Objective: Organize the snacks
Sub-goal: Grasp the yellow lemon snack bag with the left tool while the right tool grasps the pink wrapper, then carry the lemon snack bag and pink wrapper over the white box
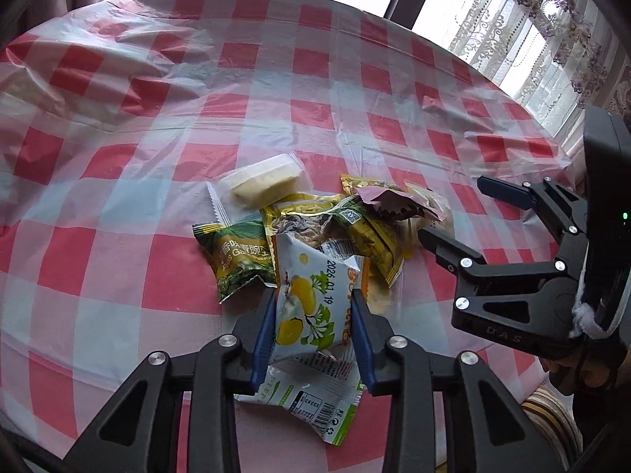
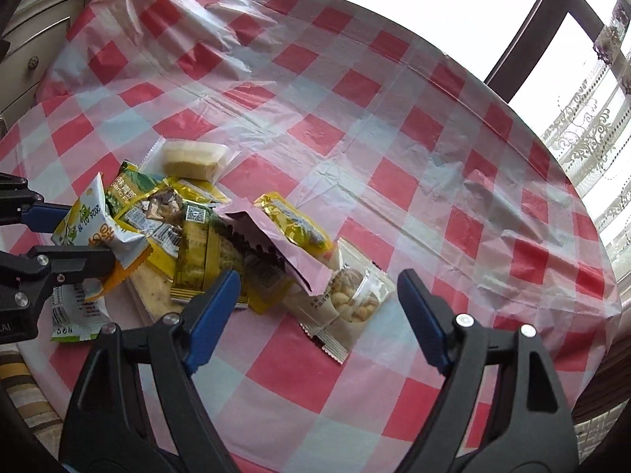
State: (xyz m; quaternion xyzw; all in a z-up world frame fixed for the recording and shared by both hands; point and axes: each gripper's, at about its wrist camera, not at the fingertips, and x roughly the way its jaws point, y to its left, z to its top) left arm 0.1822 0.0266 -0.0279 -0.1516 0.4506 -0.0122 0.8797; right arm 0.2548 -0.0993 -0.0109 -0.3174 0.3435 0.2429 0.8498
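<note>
A pile of snack packets lies on a round table with a red-and-white checked cloth (image 1: 165, 126). My left gripper (image 1: 313, 307) is shut on a white packet with yellow fruit print (image 1: 305, 307), also seen in the right wrist view (image 2: 92, 220), lifted over the pile's near edge. The pile holds a green packet (image 1: 240, 260), yellow packets (image 1: 366, 232), a pink packet (image 1: 390, 201), a clear-wrapped pale cake (image 1: 264, 181) and a clear packet of nuts (image 2: 351, 299). My right gripper (image 2: 319, 295) is open and empty, just above the nut packet at the pile's right side; it also shows in the left wrist view (image 1: 453, 213).
Another white-and-green packet (image 1: 311, 402) lies flat under my left gripper. The cloth (image 2: 434, 157) is wrinkled at the back left. A window with lace curtains (image 1: 552, 31) lies beyond the table's right edge. A cabinet with drawers (image 2: 31, 63) stands at the far left.
</note>
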